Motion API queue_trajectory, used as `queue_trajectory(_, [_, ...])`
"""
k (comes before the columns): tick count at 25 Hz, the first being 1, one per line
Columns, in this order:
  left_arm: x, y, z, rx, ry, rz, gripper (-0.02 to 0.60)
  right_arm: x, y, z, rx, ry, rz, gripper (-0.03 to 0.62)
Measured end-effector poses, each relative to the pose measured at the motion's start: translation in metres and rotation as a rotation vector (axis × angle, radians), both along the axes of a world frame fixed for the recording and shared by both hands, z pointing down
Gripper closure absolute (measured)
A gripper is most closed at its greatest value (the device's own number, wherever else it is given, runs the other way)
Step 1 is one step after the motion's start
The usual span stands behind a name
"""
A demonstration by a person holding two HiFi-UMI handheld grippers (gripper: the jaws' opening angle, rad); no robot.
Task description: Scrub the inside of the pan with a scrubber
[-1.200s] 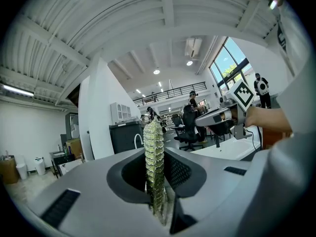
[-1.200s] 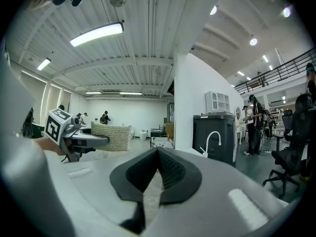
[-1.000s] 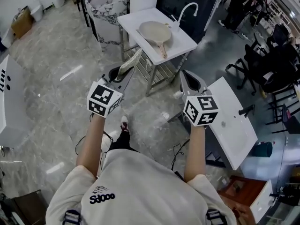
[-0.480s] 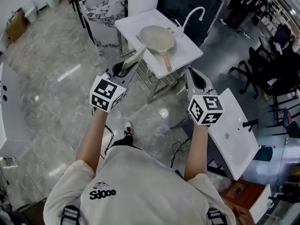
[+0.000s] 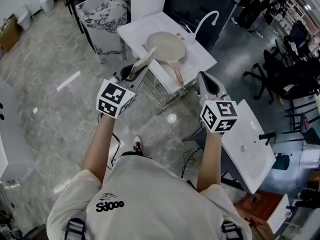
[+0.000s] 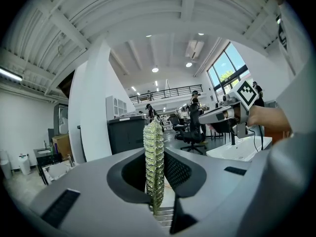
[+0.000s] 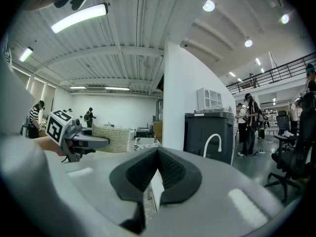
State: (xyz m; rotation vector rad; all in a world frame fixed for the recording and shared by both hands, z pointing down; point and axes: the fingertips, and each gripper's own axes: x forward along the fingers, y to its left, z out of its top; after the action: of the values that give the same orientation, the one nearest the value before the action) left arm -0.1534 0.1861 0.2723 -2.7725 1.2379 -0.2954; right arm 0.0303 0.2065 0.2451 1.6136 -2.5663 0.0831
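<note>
two hand-held grippers close in on a white washing stand point(image 5: 135, 26) where a pale pan point(image 5: 164, 45) lies face up, its brown handle point(image 5: 177, 75) pointing toward the person point(image 5: 140, 194). the left gripper point(image 5: 134, 72) is clamped on a flat, greenish woven scrubber point(image 5: 145, 60), which stands edge-on between the jaws and sticks out well beyond them. in the head view its tip overlaps the near edge of the stand, just beside the pan's rim, though it appears to be held above the stand rather than touching it. the right gripper point(image 5: 206, 82) carries nothing, its jaws pressed together, and hangs off the stand's near-right side, near the end of the handle. a curved white faucet point(image 5: 207, 17) rises behind the pan

the step in hand looks like the approach: scrubbing has not begun, and the scrubber is not yet inside the pan. the next move likely calls for lowering the scrubber into the pan and laying its broad face against the surface. the free gripper would probably need to part its jaws and steady the handle so the pan does not slide

compared with a second earlier, the stand and pan sit nearer to both grippers, a sign that the person has stepped forward. the scrubber's tip, then short of the pan, now reaches the stand's edge beside it. both grippers keep much the same pose, and the grip on the scrubber is unchanged
</note>
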Motion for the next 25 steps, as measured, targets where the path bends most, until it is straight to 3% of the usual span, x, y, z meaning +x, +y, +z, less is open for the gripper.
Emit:
queue_trajectory(16, [-0.029,-0.082,0.011,-0.025,0.026,0.045,0.517,-0.019,-0.070,0.008,-0.022,-0.003,0.095,0.585])
queue_trajectory(25, [-0.043,-0.115,0.027,-0.076,0.038,0.010,0.517,-0.020,-0.094,0.017,-0.042,-0.008,0.121,0.585])
